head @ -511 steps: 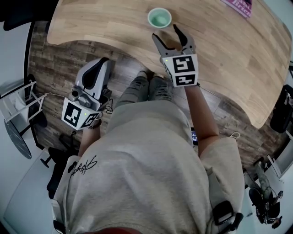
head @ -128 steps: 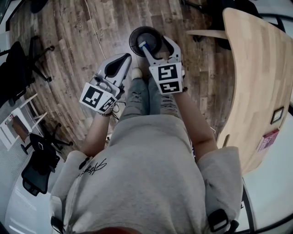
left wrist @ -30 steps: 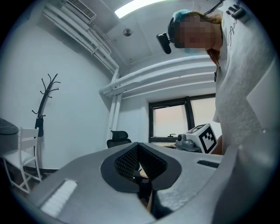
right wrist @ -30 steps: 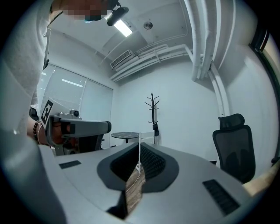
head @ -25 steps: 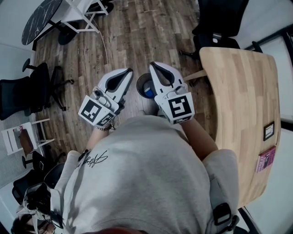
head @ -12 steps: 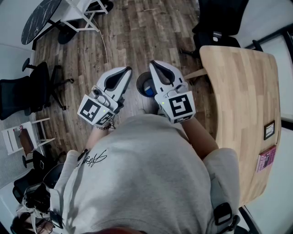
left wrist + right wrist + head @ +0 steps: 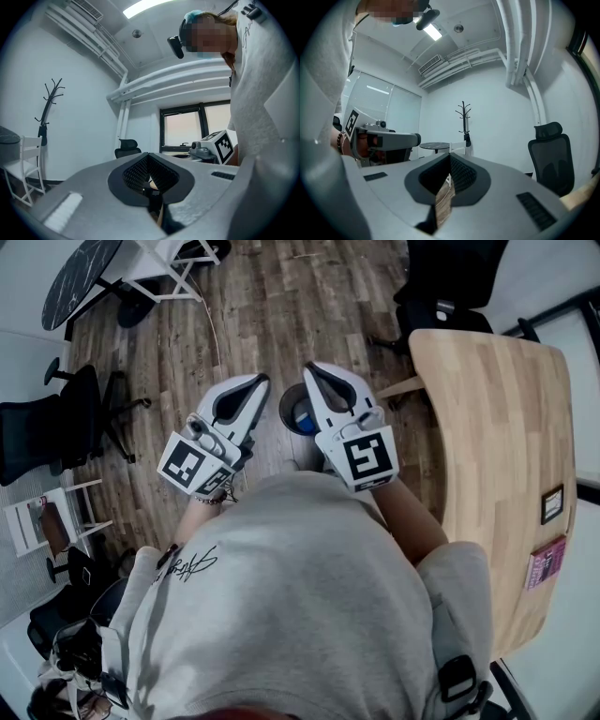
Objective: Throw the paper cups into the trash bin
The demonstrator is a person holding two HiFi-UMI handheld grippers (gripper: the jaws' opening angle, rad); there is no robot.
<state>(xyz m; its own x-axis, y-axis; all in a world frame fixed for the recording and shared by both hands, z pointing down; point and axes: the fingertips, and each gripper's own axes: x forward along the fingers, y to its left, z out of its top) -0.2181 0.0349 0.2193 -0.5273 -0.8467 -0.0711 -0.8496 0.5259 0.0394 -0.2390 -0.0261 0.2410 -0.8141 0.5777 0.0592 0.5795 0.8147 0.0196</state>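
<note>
Hand-held grippers (image 7: 255, 382) (image 7: 316, 369) level (jaws together)

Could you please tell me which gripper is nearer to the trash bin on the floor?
Right. Seen from the head view, the right gripper overlaps the right side of the trash bin; the left gripper sits beside its left rim.
</note>
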